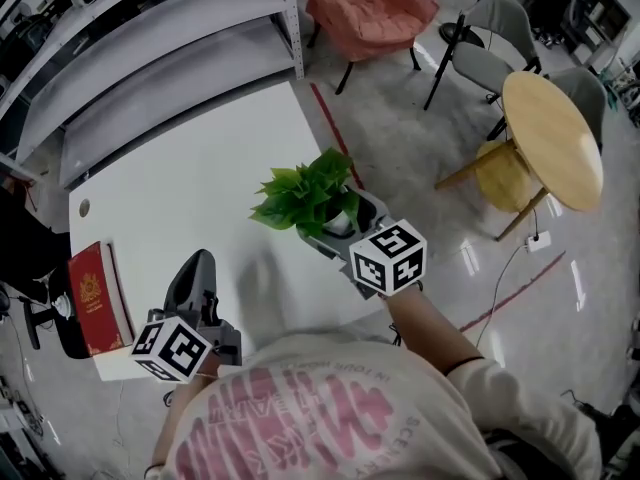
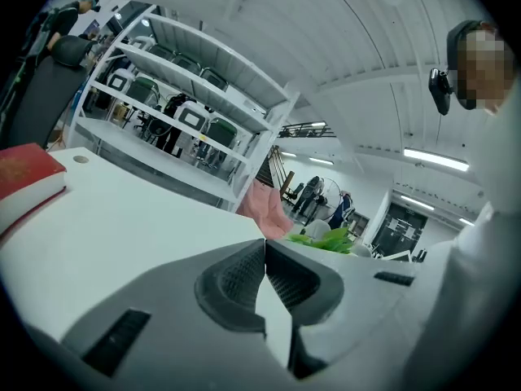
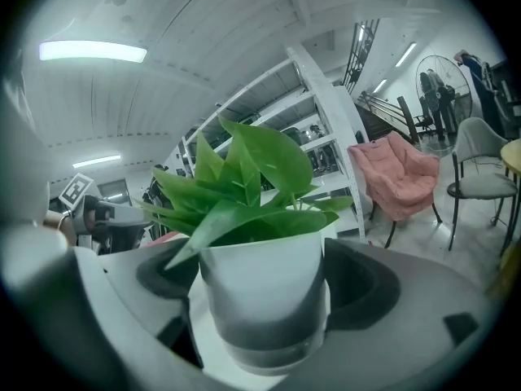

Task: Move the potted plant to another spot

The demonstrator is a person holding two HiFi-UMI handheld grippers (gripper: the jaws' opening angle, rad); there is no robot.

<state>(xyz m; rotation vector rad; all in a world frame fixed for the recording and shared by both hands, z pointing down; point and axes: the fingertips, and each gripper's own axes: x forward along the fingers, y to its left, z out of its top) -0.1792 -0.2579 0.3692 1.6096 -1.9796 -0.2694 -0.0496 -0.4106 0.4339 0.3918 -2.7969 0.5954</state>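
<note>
Presently, a small white pot with a green leafy plant (image 3: 259, 267) is gripped at its sides by the right tool (image 1: 338, 230), near the right-hand edge of the white tabletop (image 1: 190, 158); whether the pot's base touches the surface cannot be told. The left tool (image 2: 264, 277) is held clenched and empty, low over the near part of the tabletop, well apart from the plant. A red hardback book (image 1: 97, 296) is laid at the tabletop's left edge. A round wooden table (image 1: 555, 138) is seen beyond, to the right.
</note>
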